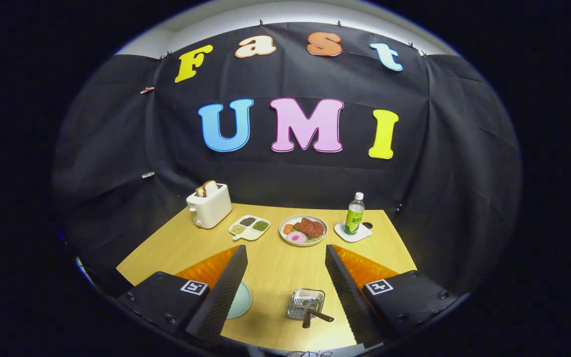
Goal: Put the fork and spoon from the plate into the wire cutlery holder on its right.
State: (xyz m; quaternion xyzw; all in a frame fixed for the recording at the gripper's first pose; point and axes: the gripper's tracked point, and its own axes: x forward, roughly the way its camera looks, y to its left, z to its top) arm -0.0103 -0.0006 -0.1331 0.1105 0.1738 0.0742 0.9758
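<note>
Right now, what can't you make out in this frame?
- Pale plate, gripper view: mostly hidden behind the left finger of the open tool; whether cutlery lies on it is unclear.
- Wire cutlery holder, between the fingers: two dark handles stick out, but fork versus spoon is too small to tell.
- Near table edge: cut off below the fingers.

Wire cutlery holder (305,303) with two dark-handled utensils (315,315) inside, right of pale plate (240,300).
</note>
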